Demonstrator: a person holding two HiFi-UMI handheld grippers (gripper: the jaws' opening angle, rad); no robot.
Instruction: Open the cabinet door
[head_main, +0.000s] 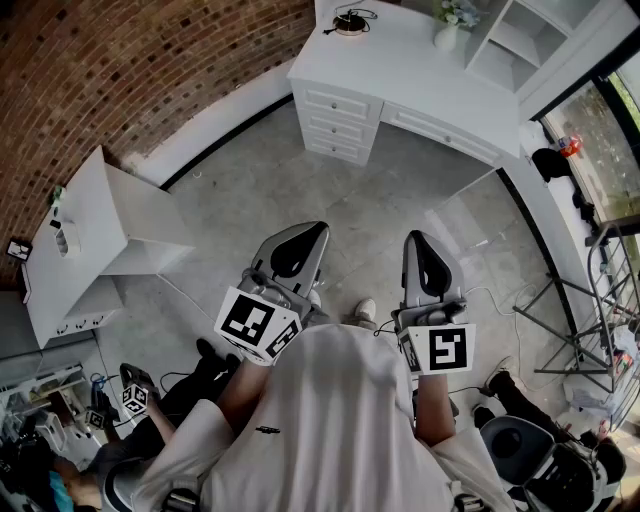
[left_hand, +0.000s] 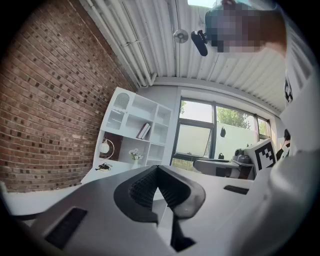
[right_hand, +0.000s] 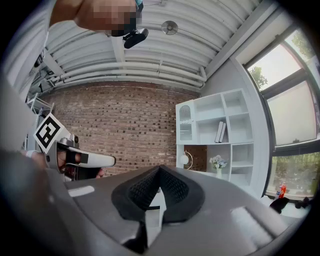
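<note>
A low white cabinet (head_main: 100, 235) stands against the brick wall at the left of the head view, a few steps from me. A white desk with drawers (head_main: 340, 115) stands farther ahead, with a white shelf unit (left_hand: 140, 125) (right_hand: 220, 125) on top of it. I hold both grippers level in front of my body, over the grey floor and touching nothing. My left gripper (head_main: 305, 232) (left_hand: 156, 167) is shut with its tips together and nothing between them. My right gripper (head_main: 418, 240) (right_hand: 160, 169) is also shut and empty. I cannot make out any cabinet door's handle from here.
A vase of flowers (head_main: 447, 30) stands on the desk top. A metal rack (head_main: 600, 320) and cables lie at the right by the windows. A seated person with another marker cube (head_main: 135, 398) is at the lower left. A brick wall (head_main: 130, 60) runs behind the cabinet.
</note>
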